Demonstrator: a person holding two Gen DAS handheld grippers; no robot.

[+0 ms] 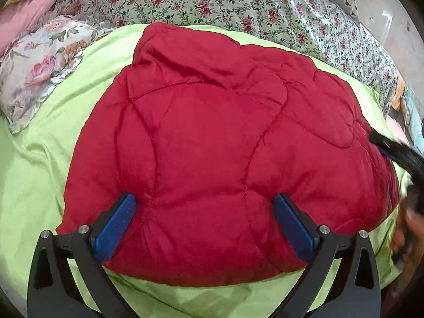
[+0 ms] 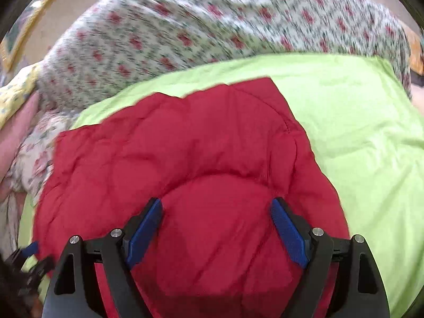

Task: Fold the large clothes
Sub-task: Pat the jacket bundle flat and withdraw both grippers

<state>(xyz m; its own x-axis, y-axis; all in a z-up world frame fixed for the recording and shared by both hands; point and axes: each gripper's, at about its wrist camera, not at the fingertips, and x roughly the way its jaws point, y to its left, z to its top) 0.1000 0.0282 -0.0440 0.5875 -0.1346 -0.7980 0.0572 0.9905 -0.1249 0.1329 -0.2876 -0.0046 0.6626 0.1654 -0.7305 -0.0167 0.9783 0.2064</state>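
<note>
Both jaws stand wide and grip nothing, your left gripper (image 1: 205,208) and right gripper (image 2: 216,213) poised over the folded red quilted jacket (image 1: 212,137), which fills mid-frame on the green sheet (image 1: 37,175), probably ready for the next fold.

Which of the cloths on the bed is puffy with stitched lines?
The red quilted padded garment, lying on the plain lime-green sheet. The flower-patterned bedcover behind it is flat, printed and unstitched.
</note>
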